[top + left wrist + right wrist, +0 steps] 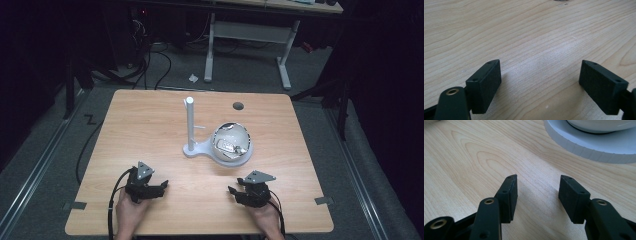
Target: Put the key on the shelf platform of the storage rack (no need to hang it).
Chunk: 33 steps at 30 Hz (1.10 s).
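Note:
A white stand (192,147) with a tall upright post (190,122) sits at the middle of the wooden table (150,120). Its round base (596,147) carries a white bowl (231,140) with small metallic pieces inside. My left gripper (161,187) rests near the table's front left, held by a hand, its jaws wide open over bare wood (539,72). At the front right my right gripper (235,192) is open too, pointing toward the stand's base, with nothing between its fingers (574,197).
A dark round hole (238,106) is in the table top behind the bowl. Beyond the table stand a white desk frame (247,35) and cables on the floor. Tape marks (74,205) sit at the front corners.

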Motion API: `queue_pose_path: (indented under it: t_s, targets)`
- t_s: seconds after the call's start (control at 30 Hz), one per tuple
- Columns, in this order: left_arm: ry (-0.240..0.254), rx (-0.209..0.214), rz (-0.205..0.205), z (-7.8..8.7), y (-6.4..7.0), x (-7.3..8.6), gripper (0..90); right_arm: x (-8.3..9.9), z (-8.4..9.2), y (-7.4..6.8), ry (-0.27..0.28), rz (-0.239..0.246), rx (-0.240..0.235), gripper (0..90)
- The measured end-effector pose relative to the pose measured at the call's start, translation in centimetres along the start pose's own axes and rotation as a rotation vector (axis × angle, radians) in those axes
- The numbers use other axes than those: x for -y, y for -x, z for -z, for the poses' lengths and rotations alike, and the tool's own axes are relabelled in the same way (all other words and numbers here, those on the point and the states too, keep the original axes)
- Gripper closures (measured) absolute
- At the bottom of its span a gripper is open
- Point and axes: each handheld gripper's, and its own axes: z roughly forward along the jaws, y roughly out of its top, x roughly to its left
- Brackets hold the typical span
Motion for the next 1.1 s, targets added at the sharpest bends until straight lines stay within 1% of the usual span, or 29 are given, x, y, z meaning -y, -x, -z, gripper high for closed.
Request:
queue_pose_path:
  t_s: [0.07,0.2,0.63,1.1]
  targets:
    - [0.001,0.001,0.002,-0.01,0.01,0.0,18.3,0.0,-0.02,-0.05,-0.001,0.005,0.007,49.1]
    - [0.0,0.0,0.0,0.0,0.0,0.0,18.3,-0.06,-0.16,-0.5,-0.01,0.049,0.041,47.4]
    - [0.001,0.001,0.001,0.0,0.01,0.01,18.3,-0.13,-0.24,-0.53,-0.015,0.044,0.045,43.6]
    - [0.001,0.0,0.002,0.0,0.01,0.01,18.3,-0.13,-0.25,-0.52,-0.016,0.046,0.042,42.4]
